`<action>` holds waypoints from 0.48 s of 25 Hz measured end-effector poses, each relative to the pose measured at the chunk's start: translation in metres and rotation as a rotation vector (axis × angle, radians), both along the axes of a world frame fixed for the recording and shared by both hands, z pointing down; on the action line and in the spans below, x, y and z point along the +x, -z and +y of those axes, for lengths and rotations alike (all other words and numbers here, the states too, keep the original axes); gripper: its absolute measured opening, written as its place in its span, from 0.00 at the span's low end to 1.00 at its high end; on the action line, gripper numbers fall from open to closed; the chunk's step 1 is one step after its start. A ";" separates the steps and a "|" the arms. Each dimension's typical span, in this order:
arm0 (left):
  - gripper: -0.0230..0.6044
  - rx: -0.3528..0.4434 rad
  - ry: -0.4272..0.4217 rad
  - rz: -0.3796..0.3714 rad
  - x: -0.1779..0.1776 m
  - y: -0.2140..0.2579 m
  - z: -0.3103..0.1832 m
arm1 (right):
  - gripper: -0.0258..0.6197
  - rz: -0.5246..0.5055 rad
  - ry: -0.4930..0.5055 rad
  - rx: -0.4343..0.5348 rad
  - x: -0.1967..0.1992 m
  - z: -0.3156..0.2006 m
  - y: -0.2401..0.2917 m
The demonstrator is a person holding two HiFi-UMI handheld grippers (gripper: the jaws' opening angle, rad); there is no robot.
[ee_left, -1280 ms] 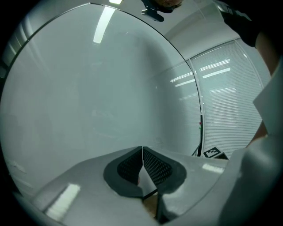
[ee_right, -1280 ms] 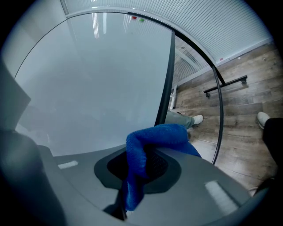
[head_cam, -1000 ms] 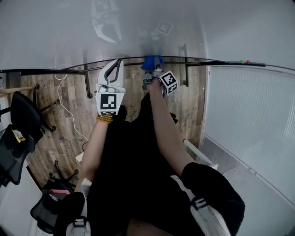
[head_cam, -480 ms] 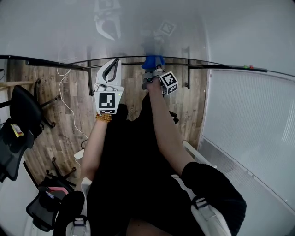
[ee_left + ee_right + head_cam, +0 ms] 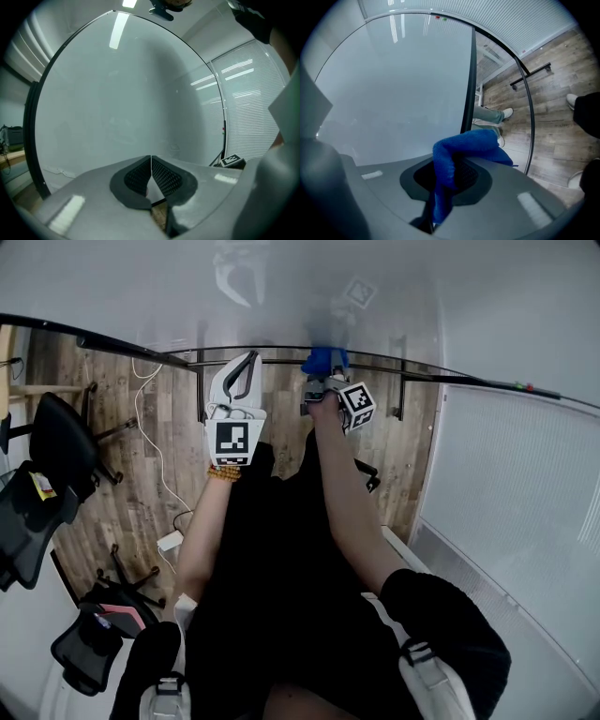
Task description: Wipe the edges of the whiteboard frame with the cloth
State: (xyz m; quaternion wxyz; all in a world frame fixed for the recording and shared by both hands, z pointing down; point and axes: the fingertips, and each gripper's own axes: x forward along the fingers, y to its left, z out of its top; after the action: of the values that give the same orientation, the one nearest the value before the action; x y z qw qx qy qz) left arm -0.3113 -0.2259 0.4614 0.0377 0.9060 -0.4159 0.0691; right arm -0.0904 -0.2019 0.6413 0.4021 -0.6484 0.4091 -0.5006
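Gripping the one blue cloth (image 5: 459,146) here is the right tool (image 5: 449,176), and its jaws are clamped on the fabric. One end bunches up over the tips and the other hangs down between the pads. Seen from the head view, the cloth (image 5: 323,360) sits right on the dark whiteboard frame (image 5: 281,352), at the board's lower edge, with the right tool (image 5: 322,380) directly behind it. In the right gripper view, the frame (image 5: 468,84) runs as one black strip just past the cloth, though actual contact is hard to call.

That makes two tools in play. The left tool (image 5: 246,371) is held up beside the right one, close to the same edge, with its jaws drawn together at the tips and nothing between them. The left gripper view confirms it: the left tool (image 5: 151,163) has its pads meeting in front of the pale whiteboard (image 5: 126,93).

Two marker cubes show, one on each tool. There's one whiteboard and one cloth. Below lies a wooden floor (image 5: 131,474), with what look like three black chairs (image 5: 56,442) off to the left.
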 end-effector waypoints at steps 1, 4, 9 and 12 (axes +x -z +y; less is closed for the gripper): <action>0.04 -0.004 0.005 -0.001 -0.001 0.000 0.000 | 0.15 -0.004 0.006 0.002 -0.002 -0.001 0.001; 0.04 -0.005 0.015 -0.003 -0.004 0.001 0.001 | 0.14 -0.012 0.035 0.009 -0.010 -0.002 0.004; 0.04 -0.003 0.026 -0.010 -0.008 0.004 0.005 | 0.14 -0.026 0.071 0.017 -0.031 -0.006 0.008; 0.04 0.000 0.041 -0.012 -0.016 0.003 0.005 | 0.14 -0.042 0.071 0.021 -0.038 -0.008 0.007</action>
State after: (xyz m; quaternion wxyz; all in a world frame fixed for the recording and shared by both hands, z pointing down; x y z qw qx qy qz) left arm -0.3275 -0.2205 0.4583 0.0365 0.8969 -0.4345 0.0735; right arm -0.1287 -0.2099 0.6346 0.3996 -0.6185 0.4285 -0.5236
